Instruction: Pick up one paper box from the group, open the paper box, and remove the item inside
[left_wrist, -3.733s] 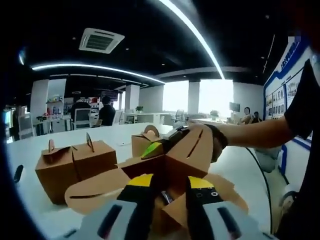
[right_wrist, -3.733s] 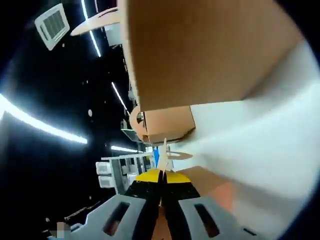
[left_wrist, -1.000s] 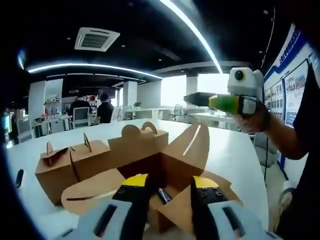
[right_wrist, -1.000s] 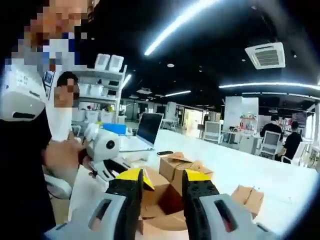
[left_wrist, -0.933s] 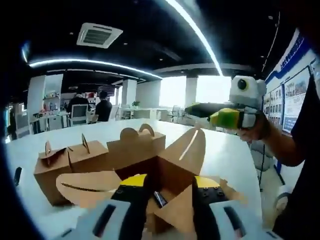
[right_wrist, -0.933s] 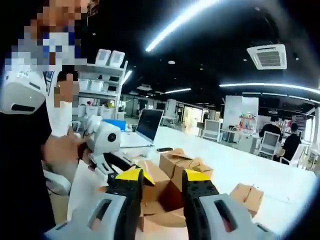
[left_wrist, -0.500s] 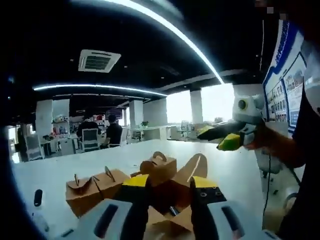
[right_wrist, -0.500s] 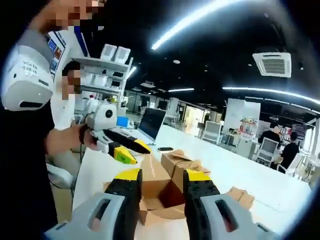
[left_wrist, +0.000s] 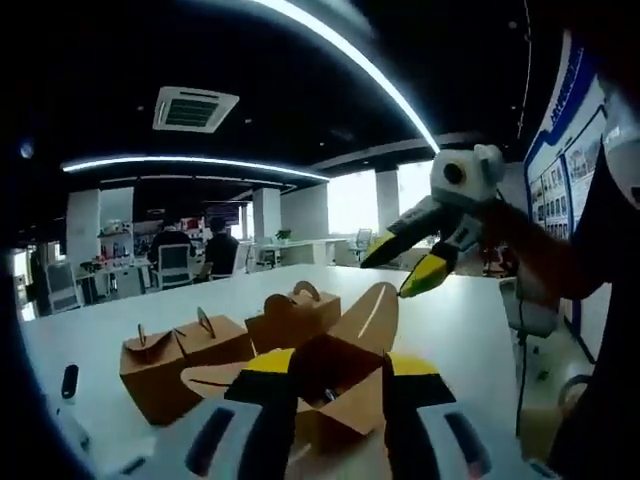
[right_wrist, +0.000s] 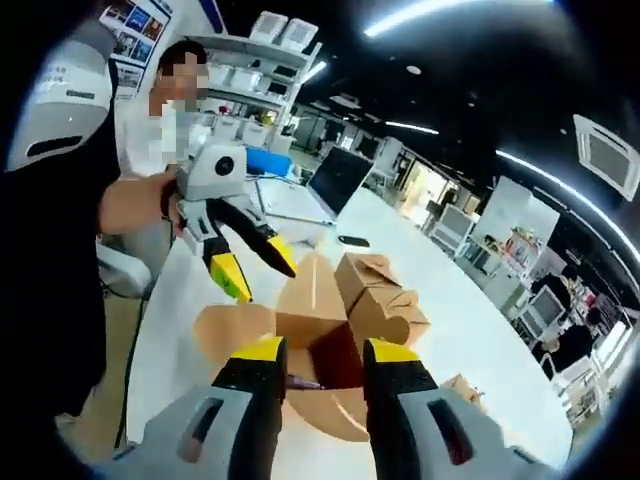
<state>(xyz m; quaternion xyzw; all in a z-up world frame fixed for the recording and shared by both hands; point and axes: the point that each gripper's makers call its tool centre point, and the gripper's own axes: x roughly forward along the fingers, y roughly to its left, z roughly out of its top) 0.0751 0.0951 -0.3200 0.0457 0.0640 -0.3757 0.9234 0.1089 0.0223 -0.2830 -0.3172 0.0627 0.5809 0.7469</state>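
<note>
Several brown boxes share one white table (left_wrist: 470, 330), and the placing suggests a sorted job: the closed boxes (left_wrist: 190, 350) sit grouped at one side with handles up, untouched, while one open box (left_wrist: 340, 375) stands apart, just in front of them, where both tools can reach it. In the right gripper view the same open box (right_wrist: 310, 350) lies with its flaps spread flat outward, which keeps the cavity exposed from above. A small dark item (left_wrist: 328, 397) rests inside it, seemingly not yet removed; what it is cannot be told. The left gripper (left_wrist: 338, 365) is held low over the box, jaws parted and empty, straddling the opening; the same tool appears in the right gripper view (right_wrist: 255, 265), raised clear of the flaps. The right gripper (right_wrist: 320, 350) likewise hangs above the box with jaws parted, nothing between them, and shows in the left gripper view (left_wrist: 400, 270) lifted over the far flap. Judgement: opening is done, extraction outstanding; both tools are positioned for a reach into the cavity.
</note>
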